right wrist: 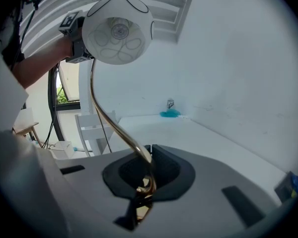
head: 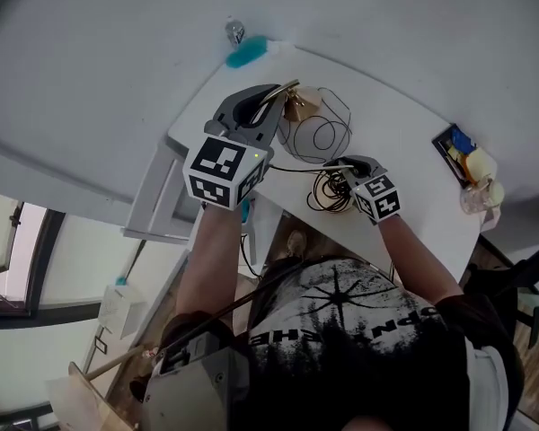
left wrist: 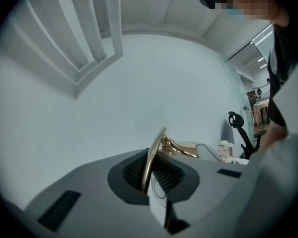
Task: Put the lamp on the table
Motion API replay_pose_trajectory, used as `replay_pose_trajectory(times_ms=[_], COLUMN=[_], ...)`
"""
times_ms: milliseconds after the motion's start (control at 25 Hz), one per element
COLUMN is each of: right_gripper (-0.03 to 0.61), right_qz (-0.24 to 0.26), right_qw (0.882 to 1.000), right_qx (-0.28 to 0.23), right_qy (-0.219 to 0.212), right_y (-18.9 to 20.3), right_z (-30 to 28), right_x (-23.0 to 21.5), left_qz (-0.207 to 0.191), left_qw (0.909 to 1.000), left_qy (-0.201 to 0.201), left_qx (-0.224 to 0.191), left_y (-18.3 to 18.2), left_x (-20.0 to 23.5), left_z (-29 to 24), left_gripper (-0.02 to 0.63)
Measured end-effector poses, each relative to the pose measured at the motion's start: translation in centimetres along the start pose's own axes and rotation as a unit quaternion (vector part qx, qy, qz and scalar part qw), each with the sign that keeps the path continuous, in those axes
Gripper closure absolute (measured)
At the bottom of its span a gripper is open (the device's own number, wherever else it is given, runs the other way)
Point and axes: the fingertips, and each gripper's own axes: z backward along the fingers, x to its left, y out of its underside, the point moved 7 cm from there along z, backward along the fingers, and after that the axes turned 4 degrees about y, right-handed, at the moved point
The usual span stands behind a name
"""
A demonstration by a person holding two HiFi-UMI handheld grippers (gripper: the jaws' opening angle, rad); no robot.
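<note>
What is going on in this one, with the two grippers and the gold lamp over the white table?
A person holds a gripper in each hand, and both are shut on the curved gold stem of the lamp. The left gripper grips near the round shade, the right gripper lower down, by the coiled cable. The lamp is over the white table; whether its base rests there cannot be told.

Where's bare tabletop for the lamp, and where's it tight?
Bare: the table between the lamp and the clutter at the right end; also from the lamp to the blue object at the far corner. Crowded: right end, coiled cable at near edge.
</note>
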Motion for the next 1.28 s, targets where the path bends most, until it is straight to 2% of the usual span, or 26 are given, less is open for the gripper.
replay_pose_trajectory(times_ms=[720, 1280], right_gripper=[0.557, 0.557], right_qz=[-0.027, -0.039], right_qw=[0.999, 0.998], right_qx=[0.001, -0.009], right_qy=[0.038, 0.040], right_y=[-5.6, -9.0], right_z=[-13.0, -23.3], right_x=[-3.2, -7.3], left_qz=[-0.003, -0.016], left_qw=[0.9992, 0.9988], left_qy=[0.040, 0.042], left_qx=[0.007, 0.019], left_y=[2.6, 4.7], left_x=[14.1, 23.1], left_z=[-6.2, -12.1], left_gripper=[0.594, 0.594])
